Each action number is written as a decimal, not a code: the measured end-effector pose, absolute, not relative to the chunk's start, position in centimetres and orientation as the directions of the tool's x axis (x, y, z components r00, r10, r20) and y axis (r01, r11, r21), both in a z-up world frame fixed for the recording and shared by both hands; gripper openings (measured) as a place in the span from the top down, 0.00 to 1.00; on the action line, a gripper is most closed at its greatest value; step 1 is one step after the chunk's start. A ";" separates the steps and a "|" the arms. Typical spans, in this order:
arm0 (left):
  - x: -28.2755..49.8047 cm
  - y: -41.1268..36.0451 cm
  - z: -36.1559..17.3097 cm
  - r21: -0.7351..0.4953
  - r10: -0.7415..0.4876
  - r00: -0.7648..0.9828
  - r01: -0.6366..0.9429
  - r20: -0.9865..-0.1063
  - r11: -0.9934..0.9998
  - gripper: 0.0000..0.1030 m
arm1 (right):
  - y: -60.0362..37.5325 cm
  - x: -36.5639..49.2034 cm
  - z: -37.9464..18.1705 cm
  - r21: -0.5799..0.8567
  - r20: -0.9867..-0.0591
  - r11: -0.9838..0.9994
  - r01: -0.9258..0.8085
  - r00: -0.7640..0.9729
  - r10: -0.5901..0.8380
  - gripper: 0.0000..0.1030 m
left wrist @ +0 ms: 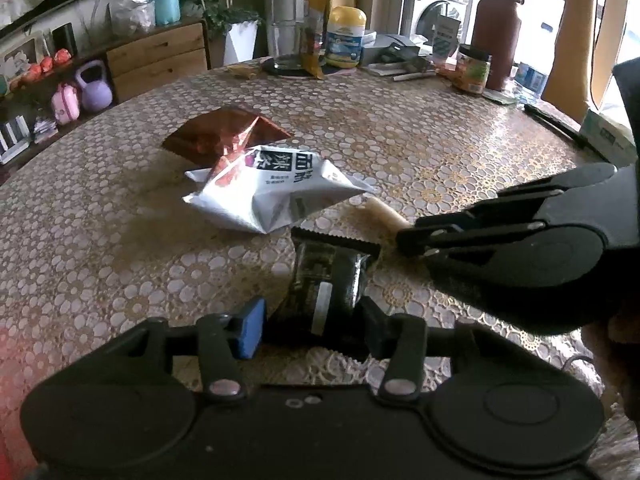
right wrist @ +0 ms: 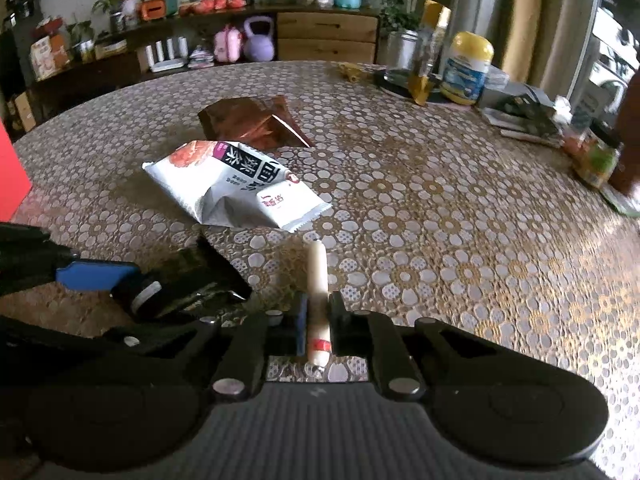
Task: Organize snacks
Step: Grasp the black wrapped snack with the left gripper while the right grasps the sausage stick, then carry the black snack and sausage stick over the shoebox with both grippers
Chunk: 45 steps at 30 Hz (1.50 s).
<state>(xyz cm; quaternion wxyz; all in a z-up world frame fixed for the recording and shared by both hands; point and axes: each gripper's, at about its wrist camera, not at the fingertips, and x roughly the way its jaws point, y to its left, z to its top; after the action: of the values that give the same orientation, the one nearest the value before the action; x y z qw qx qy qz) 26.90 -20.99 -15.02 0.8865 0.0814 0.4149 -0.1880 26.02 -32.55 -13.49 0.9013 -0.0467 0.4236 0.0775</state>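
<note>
The left gripper point(left wrist: 310, 320) pinches a black packet point(left wrist: 326, 280); the right gripper point(right wrist: 318, 320) pinches a sausage stick point(right wrist: 317, 280). Ahead, bare counter point(right wrist: 440, 220) lies open, then the white bag point(right wrist: 232, 188) and brown pouch point(right wrist: 248, 122).

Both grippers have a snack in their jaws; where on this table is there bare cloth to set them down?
The lace-patterned tablecloth lies bare across the wide stretch right of the white snack packet, up to the yellow-lidded jar. Another free patch lies left of the copper foil pouch. The far edge, around the brown bottle, is crowded.
</note>
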 end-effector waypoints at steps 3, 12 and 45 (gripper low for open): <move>26.6 -20.6 -14.7 -0.018 -0.262 0.582 0.391 -0.770 0.920 0.54 | -32.6 25.3 -13.0 0.007 -0.768 0.987 -0.161 0.631 0.108 0.89; 24.4 -18.8 -12.4 -0.037 -0.266 0.593 0.370 -0.760 0.928 0.54 | -32.1 21.5 -10.1 0.081 -0.748 0.988 -0.133 0.647 0.149 0.89; 14.6 -7.3 -1.2 -0.066 -0.243 0.683 0.275 -0.689 0.959 0.54 | -21.4 10.1 1.8 0.143 -0.650 0.956 -0.256 0.704 0.286 0.89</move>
<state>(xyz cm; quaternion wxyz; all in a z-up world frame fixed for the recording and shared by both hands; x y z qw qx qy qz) 14.58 -7.33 -1.20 0.9170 0.0214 0.3725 -0.1411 10.11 -21.41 1.82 0.9228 0.0208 0.3556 0.1469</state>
